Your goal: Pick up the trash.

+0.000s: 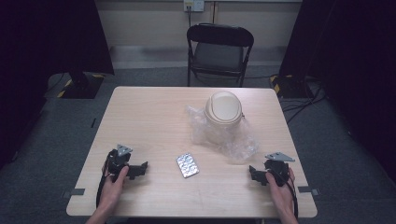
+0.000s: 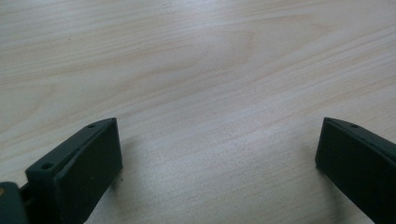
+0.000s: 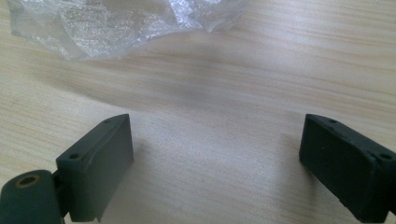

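A silver blister pack of pills lies flat near the table's front middle. Behind it a small beige bin with a domed swing lid stands on a crumpled clear plastic bag. My left gripper rests on the table at the front left, open, with bare wood between its jaws. My right gripper rests at the front right, also open and empty, and the edge of the plastic bag lies just beyond its jaws.
The light wooden table has bare surface at the left and the far side. A black folding chair stands behind the table's far edge. Dark stands and cables sit on the floor at both sides.
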Action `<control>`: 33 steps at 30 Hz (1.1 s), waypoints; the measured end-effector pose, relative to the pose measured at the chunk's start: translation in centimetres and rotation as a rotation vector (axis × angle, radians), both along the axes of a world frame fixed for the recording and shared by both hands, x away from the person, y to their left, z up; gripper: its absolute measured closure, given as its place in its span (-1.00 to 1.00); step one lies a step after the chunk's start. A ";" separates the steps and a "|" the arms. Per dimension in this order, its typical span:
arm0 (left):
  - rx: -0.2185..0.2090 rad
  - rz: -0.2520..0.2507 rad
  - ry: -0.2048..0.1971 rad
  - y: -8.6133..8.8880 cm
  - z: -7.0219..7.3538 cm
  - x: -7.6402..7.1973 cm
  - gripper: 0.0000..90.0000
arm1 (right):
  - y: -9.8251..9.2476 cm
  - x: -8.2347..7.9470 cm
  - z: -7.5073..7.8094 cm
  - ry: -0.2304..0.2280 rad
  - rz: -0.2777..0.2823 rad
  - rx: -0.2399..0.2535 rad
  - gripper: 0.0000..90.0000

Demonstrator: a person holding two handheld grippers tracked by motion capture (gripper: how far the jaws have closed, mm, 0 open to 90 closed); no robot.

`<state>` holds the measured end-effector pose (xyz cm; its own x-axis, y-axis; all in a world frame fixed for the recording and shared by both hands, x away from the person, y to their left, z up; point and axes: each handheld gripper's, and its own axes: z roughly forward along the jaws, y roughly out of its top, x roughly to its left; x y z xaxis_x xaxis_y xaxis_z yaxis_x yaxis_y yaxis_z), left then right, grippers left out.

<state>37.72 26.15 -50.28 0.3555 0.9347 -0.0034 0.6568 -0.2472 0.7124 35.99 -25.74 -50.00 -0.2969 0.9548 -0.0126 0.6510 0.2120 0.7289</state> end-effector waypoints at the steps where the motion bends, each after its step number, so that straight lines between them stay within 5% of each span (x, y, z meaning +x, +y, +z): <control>1: -0.001 -0.003 0.000 0.0 0.0 0.0 -1.00 | 0.0 0.0 0.0 0.000 0.001 -0.001 -0.80; 7: -0.001 -0.004 0.000 0.0 0.0 0.0 -1.00 | 0.0 0.1 0.3 0.013 -0.003 0.004 -0.67; 14: 0.000 -0.016 -0.002 0.2 0.0 -0.2 -1.00 | 0.6 0.4 1.5 -0.011 0.054 0.044 -0.70; 24: -0.009 -0.011 -0.003 0.1 0.0 -0.2 -1.00 | 1.6 1.9 4.8 -0.060 0.118 0.124 -0.63; 33: -0.009 -0.011 -0.003 0.1 0.0 -0.2 -1.00 | 3.1 5.2 8.9 -0.110 0.154 0.147 -0.67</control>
<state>37.50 26.27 -50.32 0.3657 0.9307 -0.0103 0.6518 -0.2482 0.7167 41.19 -22.62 -41.09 -0.4437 0.8923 0.0831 0.5342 0.1889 0.8240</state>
